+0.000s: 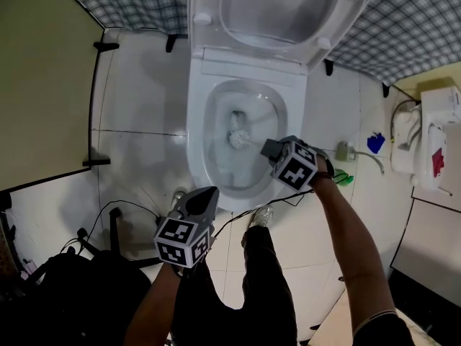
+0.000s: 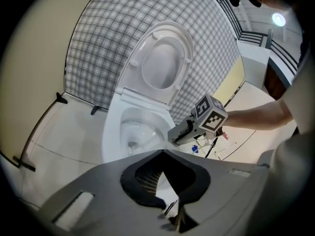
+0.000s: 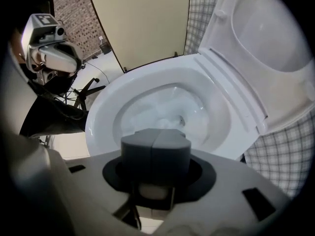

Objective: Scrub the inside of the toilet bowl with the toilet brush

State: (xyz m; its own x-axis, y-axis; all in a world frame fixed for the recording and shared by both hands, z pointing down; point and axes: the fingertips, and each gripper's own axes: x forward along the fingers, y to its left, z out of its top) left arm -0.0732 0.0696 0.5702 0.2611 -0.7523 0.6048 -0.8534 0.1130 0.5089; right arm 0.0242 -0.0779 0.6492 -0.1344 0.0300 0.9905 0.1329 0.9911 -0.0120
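While your left tongs [image 1: 196, 206] hang closed and empty near the rim, out of the way, your right tongs [image 1: 274, 148] clench the handle of the toilet brush [image 1: 236, 138], angling its head into the toilet bowl [image 1: 212, 117] to scrub. The bristles are blurred, and the raised lid [image 1: 281, 6] is cut off beyond.

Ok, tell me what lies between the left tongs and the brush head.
Head view: only the toilet bowl's front rim lies between the left tongs and the brush head.
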